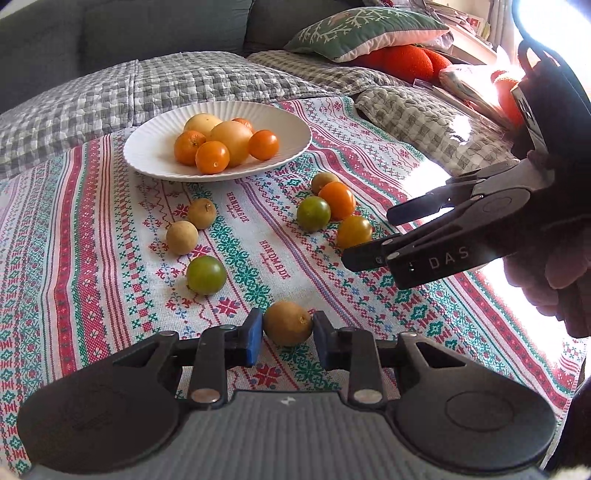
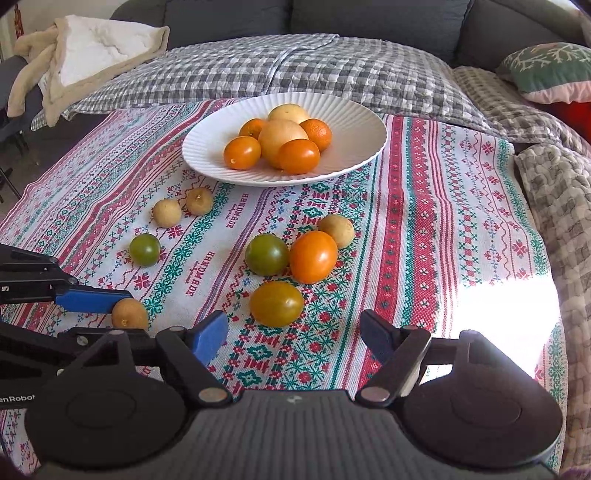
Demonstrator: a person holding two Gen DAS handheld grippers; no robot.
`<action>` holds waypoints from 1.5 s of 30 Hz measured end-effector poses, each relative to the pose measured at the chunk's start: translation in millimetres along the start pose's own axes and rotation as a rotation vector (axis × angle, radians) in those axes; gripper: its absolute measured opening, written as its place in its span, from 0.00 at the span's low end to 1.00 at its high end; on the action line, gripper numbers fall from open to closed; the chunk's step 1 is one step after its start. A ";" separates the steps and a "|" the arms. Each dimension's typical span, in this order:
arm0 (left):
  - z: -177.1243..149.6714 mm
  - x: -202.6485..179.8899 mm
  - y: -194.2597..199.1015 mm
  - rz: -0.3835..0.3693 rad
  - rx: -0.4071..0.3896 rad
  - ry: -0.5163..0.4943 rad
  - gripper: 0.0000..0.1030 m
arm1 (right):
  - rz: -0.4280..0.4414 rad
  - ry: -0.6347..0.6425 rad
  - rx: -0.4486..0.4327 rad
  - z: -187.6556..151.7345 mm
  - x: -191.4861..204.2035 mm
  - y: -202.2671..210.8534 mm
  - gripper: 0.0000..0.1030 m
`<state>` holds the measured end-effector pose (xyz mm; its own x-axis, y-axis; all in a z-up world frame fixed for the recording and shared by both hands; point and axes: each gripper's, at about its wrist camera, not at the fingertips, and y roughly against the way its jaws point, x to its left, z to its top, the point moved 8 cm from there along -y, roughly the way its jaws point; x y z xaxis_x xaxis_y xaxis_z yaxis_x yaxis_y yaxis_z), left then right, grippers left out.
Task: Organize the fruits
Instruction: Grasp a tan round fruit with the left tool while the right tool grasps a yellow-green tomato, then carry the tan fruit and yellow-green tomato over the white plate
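Bright daylight throughout, entering from the right side. Blown-out glare patch on the patterned cloth (image 2: pixel 517 306) at right in the right wrist view; detail lost there. Same overexposure along the right edge of the left wrist view, with the other gripper's hand in dark silhouette against it. Soft, short shadows under the fruit, falling leftward. Centre sharp in both views. Strong fisheye curvature toward edges; dark vignetted corners. Slight softness on the sofa (image 1: pixel 147 29) behind.
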<state>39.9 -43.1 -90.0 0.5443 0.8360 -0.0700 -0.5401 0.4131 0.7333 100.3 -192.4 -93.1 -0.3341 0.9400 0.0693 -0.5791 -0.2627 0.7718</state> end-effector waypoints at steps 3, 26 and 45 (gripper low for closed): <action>-2.4 4.5 1.7 0.007 0.007 0.009 0.06 | 0.003 0.002 0.007 2.0 4.5 -4.1 0.63; -3.3 11.0 6.9 0.024 0.003 0.029 0.06 | 0.029 0.028 0.008 8.9 20.6 -7.6 0.26; 16.3 14.8 10.7 0.043 -0.044 0.037 0.06 | 0.040 0.005 -0.047 22.1 19.7 10.3 0.26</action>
<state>52.7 -32.2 -72.2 0.4962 0.8658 -0.0652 -0.5904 0.3915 0.7058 104.2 -171.7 -69.9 -0.3614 0.9274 0.0960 -0.5997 -0.3101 0.7377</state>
